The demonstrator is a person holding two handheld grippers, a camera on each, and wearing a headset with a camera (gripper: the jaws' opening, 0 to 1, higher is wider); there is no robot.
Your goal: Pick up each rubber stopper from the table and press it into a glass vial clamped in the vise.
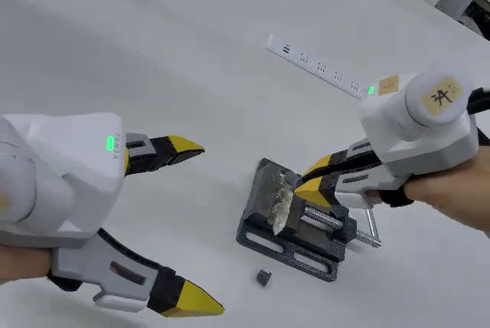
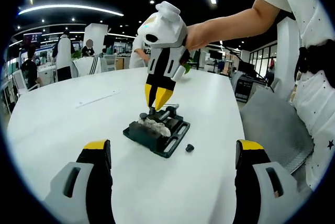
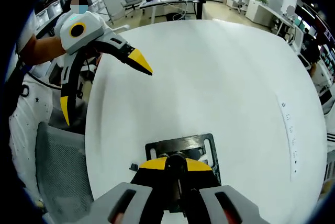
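Note:
A black vise [image 1: 287, 247] stands on the white table with glass vials [image 1: 280, 204] clamped in its jaws. My right gripper [image 1: 312, 178] hovers right over the vials, shut on a dark rubber stopper [image 3: 176, 159] between its yellow tips. From the left gripper view the right gripper [image 2: 158, 98] points straight down onto the vise [image 2: 170, 140]. Another small dark stopper [image 1: 263, 277] lies loose on the table just in front of the vise. My left gripper [image 1: 191, 224] is held wide open to the left of the vise, nothing in it.
A white power strip [image 1: 321, 67] with a green light lies behind the vise. The table edge and a grey chair [image 2: 277, 124] are on the person's side. Other people and desks stand far off in the room.

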